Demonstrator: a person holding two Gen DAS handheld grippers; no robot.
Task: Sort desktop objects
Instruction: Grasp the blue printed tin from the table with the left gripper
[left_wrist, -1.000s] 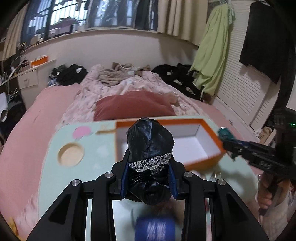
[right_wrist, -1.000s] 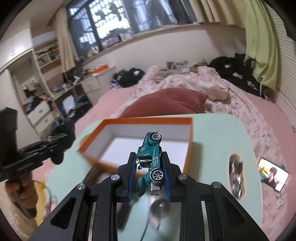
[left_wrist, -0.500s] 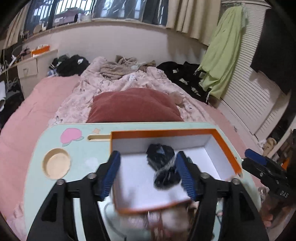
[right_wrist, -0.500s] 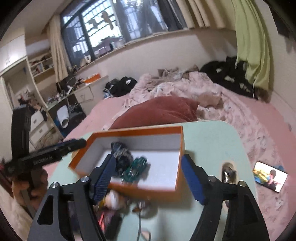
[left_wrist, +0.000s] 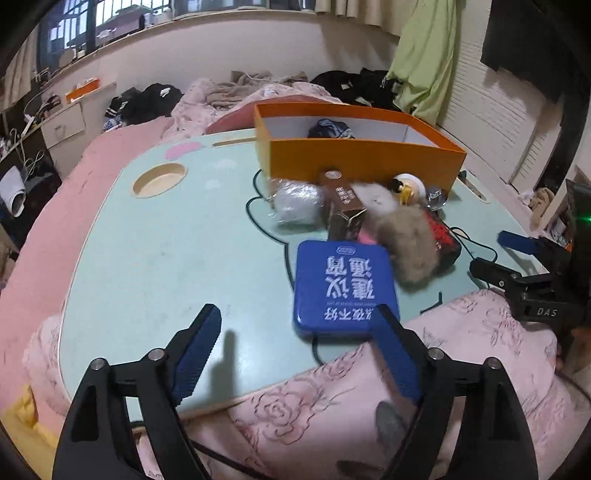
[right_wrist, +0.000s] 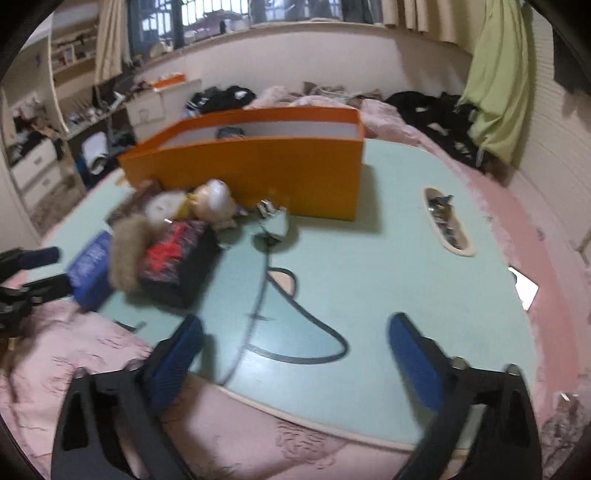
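An orange box (left_wrist: 362, 155) stands at the back of the mint table (left_wrist: 166, 258); a black bundle (left_wrist: 330, 129) shows over its wall, and the rest of its contents are hidden. In front of it lie a blue tin (left_wrist: 345, 288), a furry tuft (left_wrist: 404, 236), a silver-wrapped lump (left_wrist: 299, 201), a brown carton (left_wrist: 343, 205) and a small doll (right_wrist: 214, 199). My left gripper (left_wrist: 295, 325) hovers over the near table edge, jaws opening, nothing between them. My right gripper (right_wrist: 295, 325) does the same, wide and empty, right of the pile.
A black-and-red pouch (right_wrist: 177, 258) and a metal clip (right_wrist: 273, 218) sit by the pile. The table has a round cup recess (left_wrist: 160, 179) and a slot (right_wrist: 447, 221) holding small items. Pink bedding (left_wrist: 369, 406) lies below the near edge; a phone (right_wrist: 524, 288) rests on the bed.
The left gripper let go of the black bundle and the right gripper let go of the teal toy car over the orange box. Both drew back and down with jaws spreading.
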